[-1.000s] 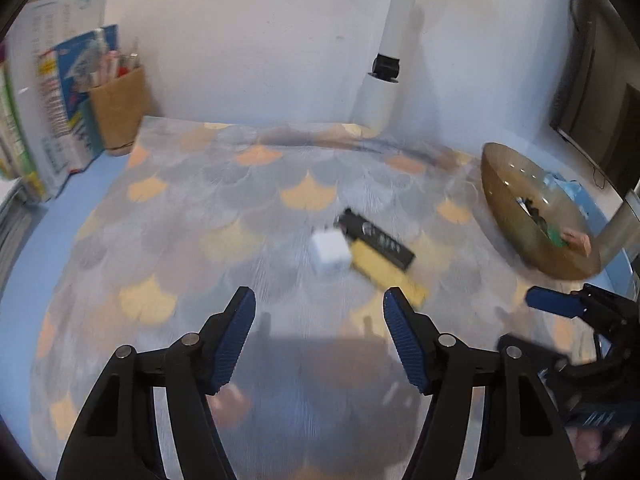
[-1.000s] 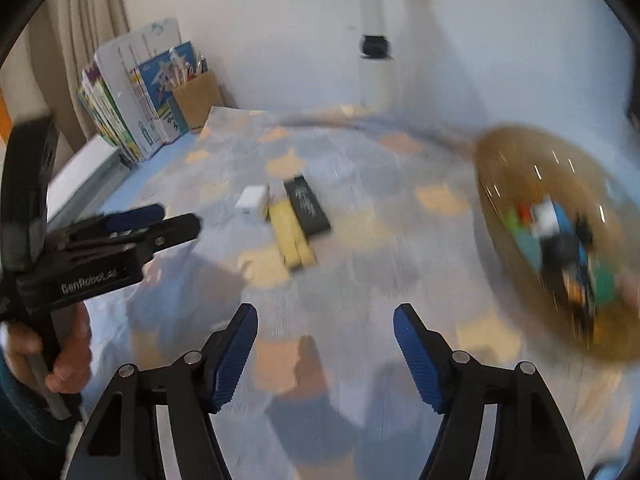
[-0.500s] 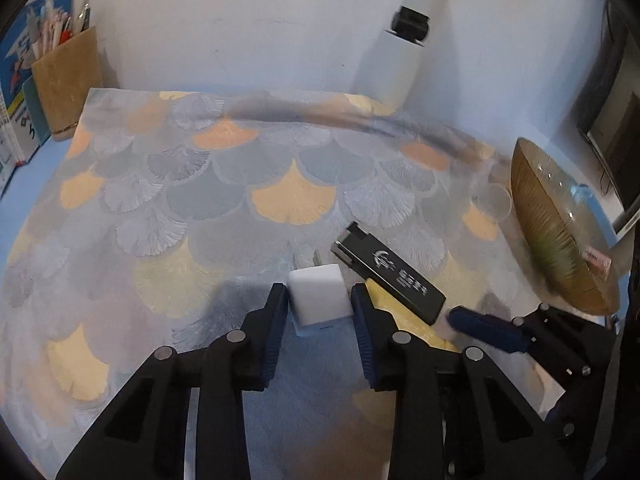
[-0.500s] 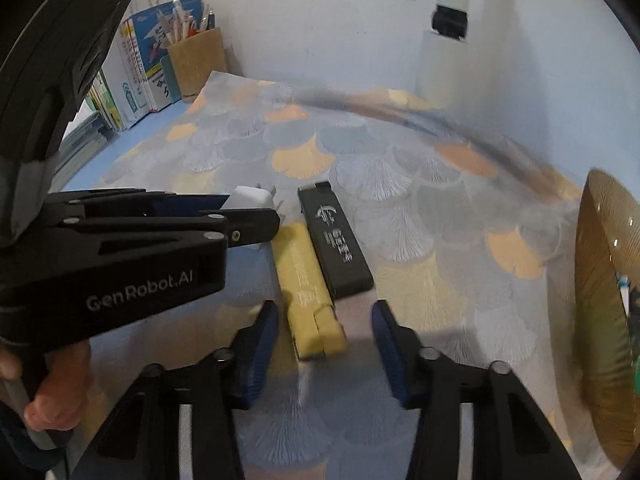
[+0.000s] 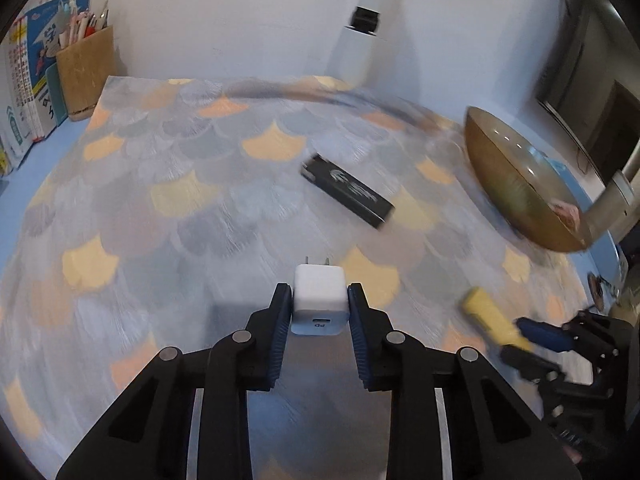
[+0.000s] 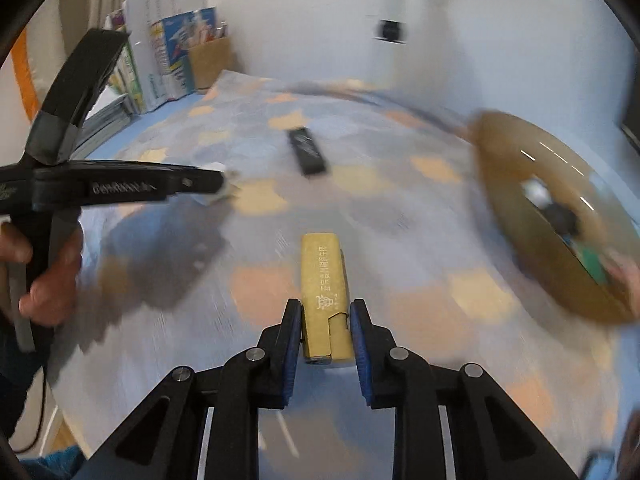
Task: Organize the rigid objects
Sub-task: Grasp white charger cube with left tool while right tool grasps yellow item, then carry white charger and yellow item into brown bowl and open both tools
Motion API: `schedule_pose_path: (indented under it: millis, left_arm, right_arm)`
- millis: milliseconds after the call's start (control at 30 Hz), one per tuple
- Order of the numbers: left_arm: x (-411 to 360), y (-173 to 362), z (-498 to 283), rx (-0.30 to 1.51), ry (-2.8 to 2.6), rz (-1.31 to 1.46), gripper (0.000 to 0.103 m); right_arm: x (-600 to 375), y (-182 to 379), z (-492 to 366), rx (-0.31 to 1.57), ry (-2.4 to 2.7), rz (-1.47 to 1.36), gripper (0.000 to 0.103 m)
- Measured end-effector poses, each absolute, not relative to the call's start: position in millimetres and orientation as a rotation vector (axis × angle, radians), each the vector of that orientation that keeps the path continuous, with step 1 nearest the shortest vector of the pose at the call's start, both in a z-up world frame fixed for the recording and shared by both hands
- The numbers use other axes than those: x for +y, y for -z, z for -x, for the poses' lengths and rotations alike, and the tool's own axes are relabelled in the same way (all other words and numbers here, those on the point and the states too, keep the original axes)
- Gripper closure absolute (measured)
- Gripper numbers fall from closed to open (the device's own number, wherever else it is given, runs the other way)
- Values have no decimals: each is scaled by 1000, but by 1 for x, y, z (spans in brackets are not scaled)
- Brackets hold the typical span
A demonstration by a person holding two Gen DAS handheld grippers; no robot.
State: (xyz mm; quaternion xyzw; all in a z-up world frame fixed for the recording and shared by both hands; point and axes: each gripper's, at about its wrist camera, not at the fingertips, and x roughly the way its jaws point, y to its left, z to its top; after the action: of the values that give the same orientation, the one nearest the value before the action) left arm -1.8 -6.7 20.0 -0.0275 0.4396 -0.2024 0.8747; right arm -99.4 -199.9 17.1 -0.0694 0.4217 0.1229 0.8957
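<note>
Left wrist view: the left gripper has just closed on the white USB charger, pads pressing its sides. The gold bowl at two o'clock looks the likely destination (black stick lies between).

Right wrist view: the right gripper, jaws just closed, clamps the yellow box; open cloth runs toward the bowl at three o'clock.

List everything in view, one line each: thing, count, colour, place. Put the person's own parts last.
Charger: one, white, between left tongs' pads.
Flat box: one, yellow, between right tongs' pads.
Slim box: one, black, lying mid-cloth.
Bowl: one, golden-brown, right side, holding small items.
Cloth: one, grey and orange scallops, covering table.
Pen holder: one, tan, far left corner.
Books: several, upright, far left.
Left tongs: black, blue pads, shut.
Right tongs: same, shut.
Hand: one, gripping left handle.
</note>
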Motion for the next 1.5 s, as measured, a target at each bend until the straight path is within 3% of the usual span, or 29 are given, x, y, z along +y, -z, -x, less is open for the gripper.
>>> schedule_pose_path:
  millis: [233, 300, 367, 433, 500, 567, 633, 933, 1233, 1500]
  left_arm:
    - [-25, -16, 33, 915, 425, 34, 78]
    - [-27, -16, 36, 906, 395, 16, 77]
    - [-24, -16, 36, 908, 380, 24, 64]
    - [-22, -14, 33, 920, 374, 30, 64]
    - [-24, -13, 31, 922, 369, 18, 64]
    - [-29, -12, 29, 915, 363, -1, 68]
    - [-32, -12, 29, 914, 362, -6, 78]
    - [-60, -42, 30, 861, 427, -34, 78]
    - [-133, -107, 17, 730, 546, -55, 78]
    - [-208, -133, -10, 699, 643, -57, 78]
  right_arm:
    - [-232, -7, 121, 930, -212, 109, 78]
    - [-234, -7, 114, 944, -205, 75, 66]
    - [-231, -7, 108, 943, -188, 82, 63]
    - [-228, -7, 104, 938, -187, 77, 63]
    - [-220, -7, 101, 930, -192, 81, 67]
    - [-209, -7, 104, 915, -200, 116, 80]
    - [-196, -8, 110, 907, -239, 158, 80]
    - [-196, -26, 146, 880, -338, 176, 80]
    - [-292, -112, 133, 692, -98, 142, 80]
    - [-377, -148, 97, 641, 106, 33, 80]
